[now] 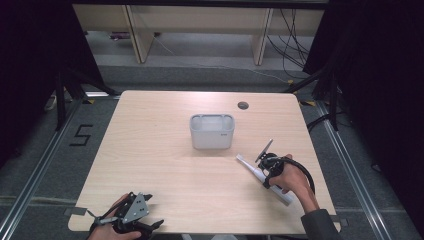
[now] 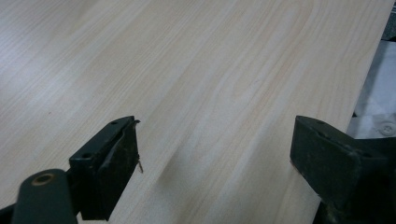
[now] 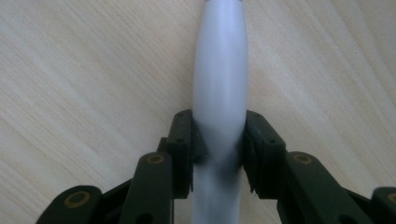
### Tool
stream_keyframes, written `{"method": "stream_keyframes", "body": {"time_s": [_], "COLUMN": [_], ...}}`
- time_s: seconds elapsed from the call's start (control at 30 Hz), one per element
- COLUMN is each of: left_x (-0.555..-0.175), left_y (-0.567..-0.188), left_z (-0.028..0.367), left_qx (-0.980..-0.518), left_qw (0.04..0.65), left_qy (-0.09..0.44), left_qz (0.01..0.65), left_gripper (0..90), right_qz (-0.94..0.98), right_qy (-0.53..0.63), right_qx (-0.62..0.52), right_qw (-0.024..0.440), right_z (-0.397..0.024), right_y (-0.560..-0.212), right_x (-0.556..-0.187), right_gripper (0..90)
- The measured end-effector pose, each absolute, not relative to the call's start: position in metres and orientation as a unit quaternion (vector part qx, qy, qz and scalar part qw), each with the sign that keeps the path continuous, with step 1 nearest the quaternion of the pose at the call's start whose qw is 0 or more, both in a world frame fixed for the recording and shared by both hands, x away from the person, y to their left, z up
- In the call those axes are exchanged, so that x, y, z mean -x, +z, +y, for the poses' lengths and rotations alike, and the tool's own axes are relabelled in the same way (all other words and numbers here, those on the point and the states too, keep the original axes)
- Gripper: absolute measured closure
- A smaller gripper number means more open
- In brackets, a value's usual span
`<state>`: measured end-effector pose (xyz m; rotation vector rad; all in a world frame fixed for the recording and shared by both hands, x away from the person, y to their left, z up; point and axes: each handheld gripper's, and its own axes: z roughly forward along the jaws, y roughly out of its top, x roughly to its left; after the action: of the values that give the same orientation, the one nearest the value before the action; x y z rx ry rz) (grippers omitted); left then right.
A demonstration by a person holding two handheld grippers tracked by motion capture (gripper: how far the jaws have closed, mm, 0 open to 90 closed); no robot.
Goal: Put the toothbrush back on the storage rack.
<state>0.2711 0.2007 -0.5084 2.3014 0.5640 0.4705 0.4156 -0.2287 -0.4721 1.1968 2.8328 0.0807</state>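
Clamping the white toothbrush handle (image 3: 219, 88), right tongs (image 3: 219, 154); left tongs (image 2: 215, 163) wide open, empty.

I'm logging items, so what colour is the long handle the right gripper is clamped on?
White handle, with a smooth, plain surface; it shows best in the right gripper view.

One camera is looking down from high up at the whole table (image 1: 165, 165). Two cameras are riding very close above its wood.
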Motion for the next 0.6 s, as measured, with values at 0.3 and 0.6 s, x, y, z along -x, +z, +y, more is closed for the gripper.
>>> {"method": "stream_keyframes", "body": {"time_s": [0.3,0.6], "left_x": [-0.272,-0.272], "left_y": [-0.509,-0.509], "left_z": [0.201,0.201], "left_qx": [-0.892,-0.891], "left_qw": [0.349,0.351], "left_qy": [0.187,0.188], "left_qz": [0.217,0.217], "left_gripper": [14.8,14.8], "right_qz": [0.917,0.885], "right_qy": [0.083,0.16], "right_qx": [-0.387,-0.431], "right_qw": [0.047,0.081], "right_z": [-0.242,-0.259], "right_y": [-0.455,-0.421], "right_x": [-0.406,-0.399], "right_gripper": [66.6,66.6]}}
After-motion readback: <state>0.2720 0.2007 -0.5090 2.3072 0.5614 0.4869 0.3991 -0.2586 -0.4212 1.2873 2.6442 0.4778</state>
